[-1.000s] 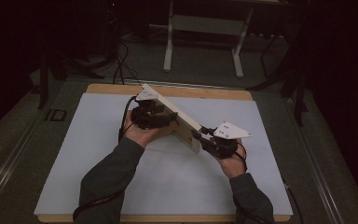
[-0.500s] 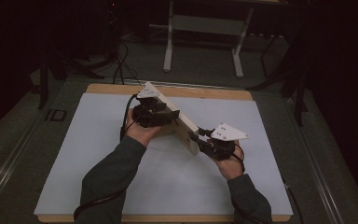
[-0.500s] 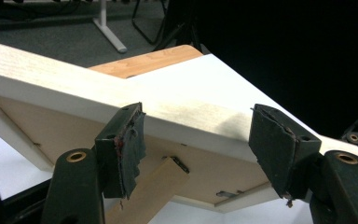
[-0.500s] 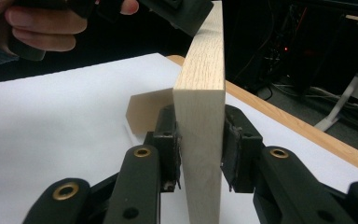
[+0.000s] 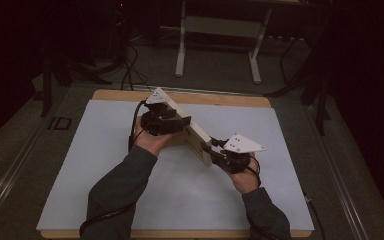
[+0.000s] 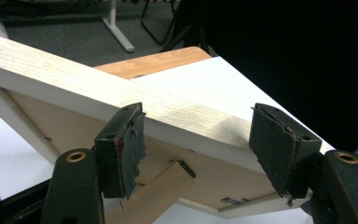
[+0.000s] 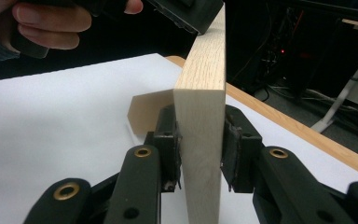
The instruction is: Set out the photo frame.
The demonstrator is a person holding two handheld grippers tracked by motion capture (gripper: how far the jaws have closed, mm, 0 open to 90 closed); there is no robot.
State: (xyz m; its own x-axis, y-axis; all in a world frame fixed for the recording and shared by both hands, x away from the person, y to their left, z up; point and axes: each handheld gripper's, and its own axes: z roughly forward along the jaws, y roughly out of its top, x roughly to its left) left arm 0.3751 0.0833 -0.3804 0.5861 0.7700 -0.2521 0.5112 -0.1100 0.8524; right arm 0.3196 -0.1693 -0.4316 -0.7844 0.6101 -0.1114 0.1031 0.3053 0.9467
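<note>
A light wooden picture frame (image 5: 196, 134) stands on edge, slanting across the white table sheet (image 5: 105, 165). My left gripper (image 5: 182, 125) holds its far upper end. In the left gripper view the frame's edge (image 6: 74, 84) runs slantwise between the two pads of the left gripper (image 6: 196, 140), which touch it on either side. My right gripper (image 5: 209, 149) is shut on the near end. In the right gripper view the right gripper (image 7: 200, 149) presses both pads on the frame's narrow side (image 7: 205, 70). A tan cardboard stand (image 6: 154, 191) sticks out from the frame's back.
The white sheet lies on a wooden tabletop whose rim (image 5: 220, 98) shows at the far edge. A metal table leg (image 5: 180, 45) and cables stand on the dark floor beyond. The person's hand (image 7: 51, 28) grips the left gripper at the upper left of the right gripper view.
</note>
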